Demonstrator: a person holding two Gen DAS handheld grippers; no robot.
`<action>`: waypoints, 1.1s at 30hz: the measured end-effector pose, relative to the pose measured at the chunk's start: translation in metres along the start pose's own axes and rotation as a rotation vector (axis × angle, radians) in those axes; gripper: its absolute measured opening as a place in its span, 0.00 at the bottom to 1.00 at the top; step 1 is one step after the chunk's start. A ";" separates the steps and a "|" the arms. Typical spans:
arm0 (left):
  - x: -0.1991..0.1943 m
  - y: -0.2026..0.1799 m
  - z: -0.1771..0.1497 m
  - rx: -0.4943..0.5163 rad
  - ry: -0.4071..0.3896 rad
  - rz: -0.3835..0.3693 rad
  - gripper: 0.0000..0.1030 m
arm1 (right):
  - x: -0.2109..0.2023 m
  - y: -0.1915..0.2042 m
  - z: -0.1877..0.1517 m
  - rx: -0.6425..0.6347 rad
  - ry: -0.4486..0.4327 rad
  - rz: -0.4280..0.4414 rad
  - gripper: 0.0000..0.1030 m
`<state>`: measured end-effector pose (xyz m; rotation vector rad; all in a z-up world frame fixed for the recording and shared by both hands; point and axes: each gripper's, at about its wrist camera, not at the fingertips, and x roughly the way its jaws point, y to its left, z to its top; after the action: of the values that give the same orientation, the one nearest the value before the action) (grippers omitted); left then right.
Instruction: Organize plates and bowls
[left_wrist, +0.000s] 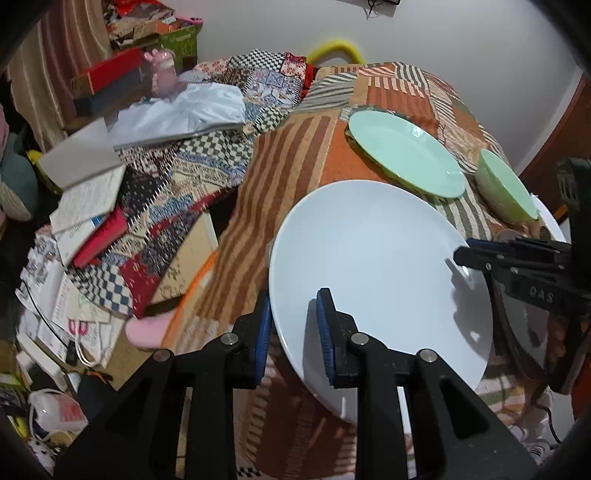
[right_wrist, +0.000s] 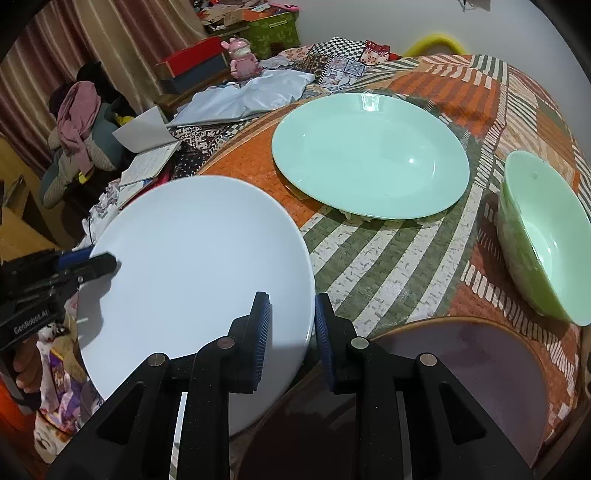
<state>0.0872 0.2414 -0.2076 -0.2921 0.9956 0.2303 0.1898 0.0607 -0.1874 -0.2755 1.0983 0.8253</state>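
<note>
White plate (left_wrist: 369, 266): both claws straddle its rim, and it appears lifted clear of the patterned cloth (left_wrist: 295, 155). Stiff, glazed, likely slippery and breakable; the thin rim is the only hold, so two opposite grips suit it.

Left wrist view: left gripper (left_wrist: 293, 325) has one pad under the near-left rim and one above it, seemingly clamped on the plate. Right gripper (left_wrist: 469, 254) reaches in at the right edge; its jaws hard to read here. Far right, green plate (left_wrist: 402, 151) lies flat on the cloth, green bowl (left_wrist: 506, 188) just beside it, tilted. Books and papers clutter the left.

Right wrist view: right gripper (right_wrist: 291, 325) straddles the plate's right rim, pads close to it; contact cannot be confirmed. Left gripper (right_wrist: 96, 264) holds the far-left edge. Only this view shows a dark brown-rimmed plate (right_wrist: 480, 369) near right, just beneath the white plate's edge.
</note>
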 end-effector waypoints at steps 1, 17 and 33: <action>0.001 0.000 0.004 0.003 -0.007 0.014 0.23 | 0.001 0.001 0.001 0.004 -0.002 0.003 0.22; 0.005 0.015 -0.003 -0.045 0.030 -0.046 0.23 | 0.005 0.003 -0.003 -0.022 0.017 0.020 0.23; -0.010 0.003 -0.005 -0.049 -0.003 -0.014 0.25 | -0.011 0.000 -0.010 0.038 -0.040 0.021 0.24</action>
<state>0.0775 0.2416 -0.2022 -0.3430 0.9856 0.2422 0.1809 0.0503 -0.1827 -0.2149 1.0799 0.8245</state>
